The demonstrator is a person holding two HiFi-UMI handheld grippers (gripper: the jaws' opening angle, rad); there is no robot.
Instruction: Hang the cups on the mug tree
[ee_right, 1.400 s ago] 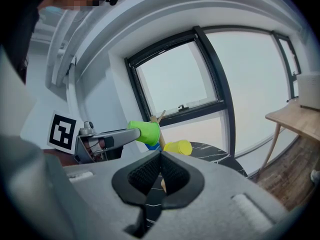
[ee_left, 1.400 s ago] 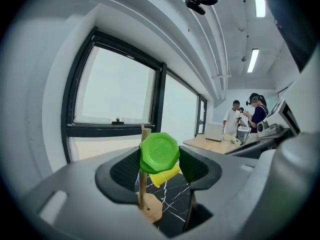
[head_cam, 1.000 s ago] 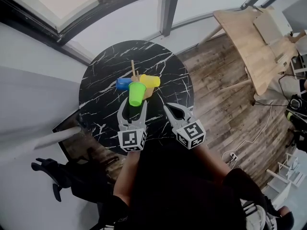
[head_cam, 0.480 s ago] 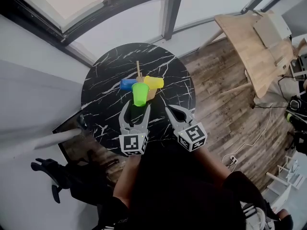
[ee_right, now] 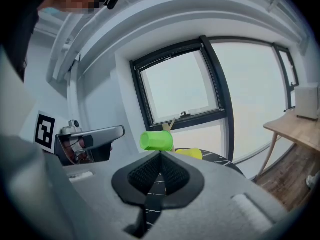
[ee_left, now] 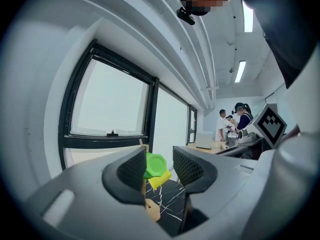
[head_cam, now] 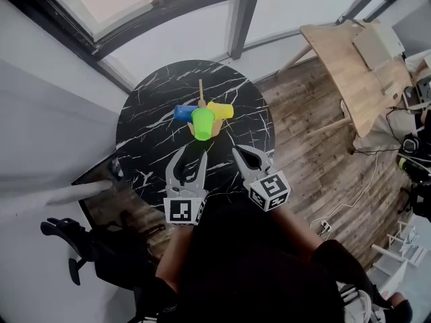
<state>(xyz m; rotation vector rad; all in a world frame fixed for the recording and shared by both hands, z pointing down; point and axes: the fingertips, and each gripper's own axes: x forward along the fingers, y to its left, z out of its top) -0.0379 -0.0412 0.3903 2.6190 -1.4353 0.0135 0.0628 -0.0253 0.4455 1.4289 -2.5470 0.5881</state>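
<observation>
A view from above, looking steeply down: a round black marbled surface (head_cam: 148,133) fills the upper middle of the frame. At its centre a wooden mug tree (head_cam: 201,89) stands, with three cups carried on its pegs: a blue cup (head_cam: 182,112) at the left, a green cup (head_cam: 203,120) in the middle towards the viewer, and a yellow cup (head_cam: 221,110) at the right. No other cup is seen on the surface.

Below the tree, the left gripper (head_cam: 190,155) is held just short of the green cup without touching it. It is partly open and its jaws have just been closing, with nothing between them. To its right, the right gripper (head_cam: 237,153) is closed tight and empty.

The hanging step appears to be finished, the green cup being the nearest one. The next move would call for both grippers to be drawn away without the tree being knocked.
</observation>
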